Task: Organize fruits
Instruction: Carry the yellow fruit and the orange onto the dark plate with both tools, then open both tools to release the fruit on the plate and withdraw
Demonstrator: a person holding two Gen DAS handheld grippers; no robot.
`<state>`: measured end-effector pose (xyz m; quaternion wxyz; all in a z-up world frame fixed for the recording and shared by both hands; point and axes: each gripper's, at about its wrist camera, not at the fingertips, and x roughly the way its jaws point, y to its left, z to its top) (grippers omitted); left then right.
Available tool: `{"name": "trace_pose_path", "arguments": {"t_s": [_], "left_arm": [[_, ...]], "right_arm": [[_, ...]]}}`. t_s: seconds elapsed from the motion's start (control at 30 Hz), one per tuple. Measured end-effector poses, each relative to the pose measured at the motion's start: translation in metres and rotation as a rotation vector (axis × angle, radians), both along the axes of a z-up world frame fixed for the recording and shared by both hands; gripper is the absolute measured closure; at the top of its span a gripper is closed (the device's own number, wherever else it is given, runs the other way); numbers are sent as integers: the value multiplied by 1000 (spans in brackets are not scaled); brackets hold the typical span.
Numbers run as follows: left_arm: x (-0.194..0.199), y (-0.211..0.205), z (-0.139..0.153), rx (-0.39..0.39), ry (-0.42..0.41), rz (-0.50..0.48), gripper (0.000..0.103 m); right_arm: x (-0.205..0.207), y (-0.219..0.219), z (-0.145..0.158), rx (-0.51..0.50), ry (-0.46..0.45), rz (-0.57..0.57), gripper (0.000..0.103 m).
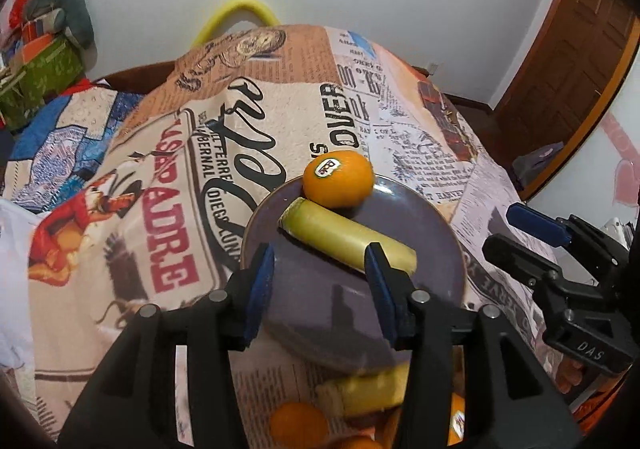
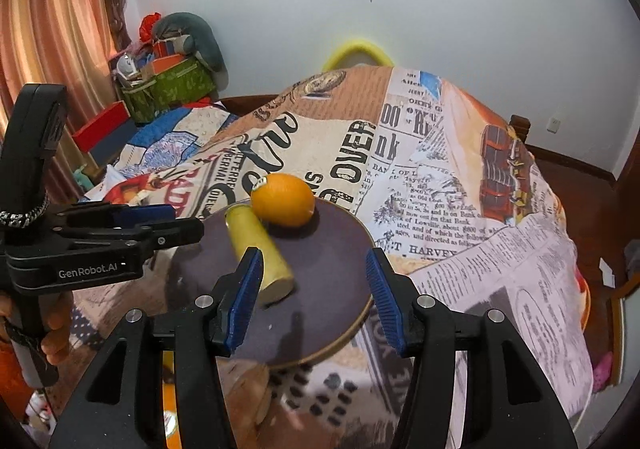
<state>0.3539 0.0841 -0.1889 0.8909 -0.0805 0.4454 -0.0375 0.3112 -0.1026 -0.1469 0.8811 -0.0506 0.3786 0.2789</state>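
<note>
Left wrist: my left gripper (image 1: 320,281) spread, empty, over dark round plate (image 1: 440,225). Pale yellow-green cylindrical fruit piece (image 1: 344,237), probably firm, rolls; pinch mid-length. Right gripper (image 2: 314,289) likewise spread.

- One dark purple plate (image 1: 440,249) is sitting on the printed cloth (image 1: 160,209).
- One orange (image 1: 338,179) and one yellow-green cut stalk piece (image 1: 344,237) are lying on it.
- At least two more oranges (image 1: 298,423) and one more yellow piece (image 1: 368,389) are showing below the plate.
- Two grippers are showing, left gripper (image 1: 320,289) and right gripper (image 2: 316,297).
</note>
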Motion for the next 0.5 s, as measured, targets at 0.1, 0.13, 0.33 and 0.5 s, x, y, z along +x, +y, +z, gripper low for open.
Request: {"name": "trace_pose_path", "arguments": {"t_s": [0.1,0.13,0.33,0.5], "left_arm": [[-19,-1,12,6,-19,1,56],[-26,-1,16,15,-27,0,56],[-71,-10,41,55,-83,-18,56],[-114,-20,61,81,-137,-34,48]], "right_arm": [[-10,-3,7,9,-6,-3,53],[-15,-5,10,15,-8,-3,53],[-46,-15,24,26,-30,-19,47],[-76,-25,34,30,-50,-41,43]]}}
